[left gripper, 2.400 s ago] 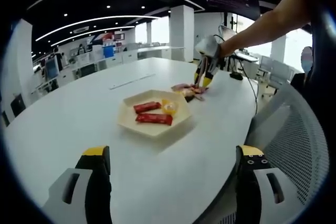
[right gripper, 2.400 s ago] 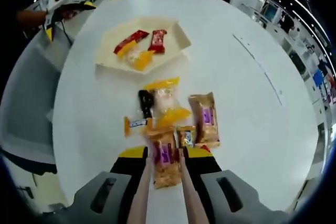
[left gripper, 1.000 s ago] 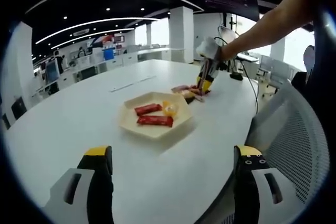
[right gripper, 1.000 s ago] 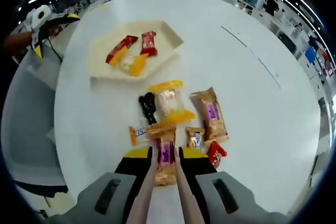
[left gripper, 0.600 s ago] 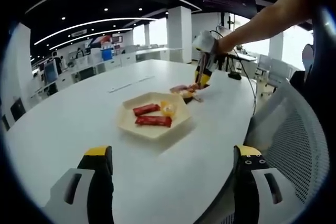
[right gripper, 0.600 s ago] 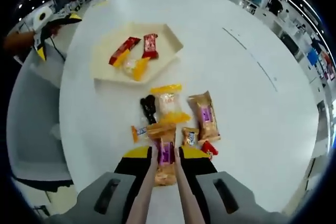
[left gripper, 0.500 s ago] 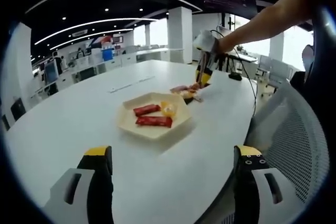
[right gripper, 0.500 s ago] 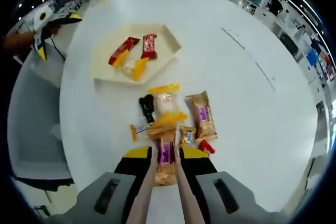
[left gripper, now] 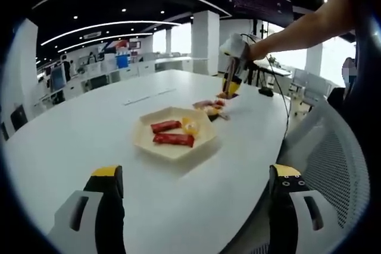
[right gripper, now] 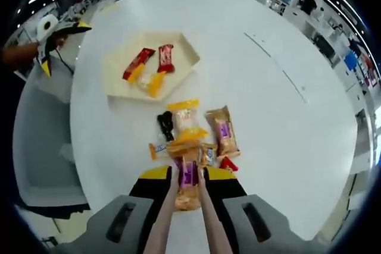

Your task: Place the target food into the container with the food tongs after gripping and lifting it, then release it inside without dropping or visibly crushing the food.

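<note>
Left gripper view is showing the left gripper (left gripper: 193, 215) idling with jaws spread wide and empty, short of the cream hexagonal tray (left gripper: 174, 137) on the white oval table (left gripper: 71, 147).

Right gripper view is showing the right gripper (right gripper: 186, 176) squeezing pale food tongs (right gripper: 186, 218) onto an orange snack packet with a purple label (right gripper: 187, 178), which is hanging lifted above the loose packets, its long axis running along the jaws toward the tray (right gripper: 116, 69); carrying it level with steady, light pressure seems best.

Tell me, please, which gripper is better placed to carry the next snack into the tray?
Right. The right gripper drives tongs already shut on a brown snack packet lifted above the pile. The left gripper hangs open, holding nothing.
</note>
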The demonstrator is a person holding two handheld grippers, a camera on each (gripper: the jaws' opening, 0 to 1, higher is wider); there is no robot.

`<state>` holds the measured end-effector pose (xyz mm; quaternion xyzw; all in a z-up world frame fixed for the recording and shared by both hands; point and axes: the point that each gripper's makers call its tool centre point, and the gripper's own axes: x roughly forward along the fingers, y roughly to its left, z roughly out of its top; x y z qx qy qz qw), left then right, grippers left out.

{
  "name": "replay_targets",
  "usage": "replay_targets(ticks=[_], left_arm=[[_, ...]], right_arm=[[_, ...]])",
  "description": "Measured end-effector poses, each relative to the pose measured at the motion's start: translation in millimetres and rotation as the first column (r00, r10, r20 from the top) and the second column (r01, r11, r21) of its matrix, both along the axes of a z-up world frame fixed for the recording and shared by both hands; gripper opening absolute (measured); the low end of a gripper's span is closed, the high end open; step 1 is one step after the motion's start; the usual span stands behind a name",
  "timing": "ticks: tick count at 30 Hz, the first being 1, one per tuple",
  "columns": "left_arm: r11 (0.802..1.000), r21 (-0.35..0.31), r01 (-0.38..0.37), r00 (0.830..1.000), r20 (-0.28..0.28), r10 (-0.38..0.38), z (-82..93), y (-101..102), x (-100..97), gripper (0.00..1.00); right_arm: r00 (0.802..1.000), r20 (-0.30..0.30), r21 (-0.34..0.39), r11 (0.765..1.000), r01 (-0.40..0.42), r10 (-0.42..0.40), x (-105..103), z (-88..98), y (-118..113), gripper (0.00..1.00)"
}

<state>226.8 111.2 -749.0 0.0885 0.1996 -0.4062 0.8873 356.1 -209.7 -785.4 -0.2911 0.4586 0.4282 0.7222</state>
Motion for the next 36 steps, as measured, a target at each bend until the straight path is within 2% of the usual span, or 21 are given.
replay_targets(ticks=[18, 36], left_arm=[[1.000, -0.010, -0.014, 1.000, 0.008, 0.014, 1.8, 1.4, 2.6, 0.99], [1.000, -0.007, -0.024, 1.000, 0.008, 0.024, 2.0, 3.0, 3.6, 0.99]], right_arm=[[0.999, 0.030, 0.007, 1.000, 0.025, -0.025, 13.5, 14.5, 2.6, 0.20], [0.999, 0.041, 0.028, 1.000, -0.004, 0.003, 15.9, 24.6, 41.5, 0.21]])
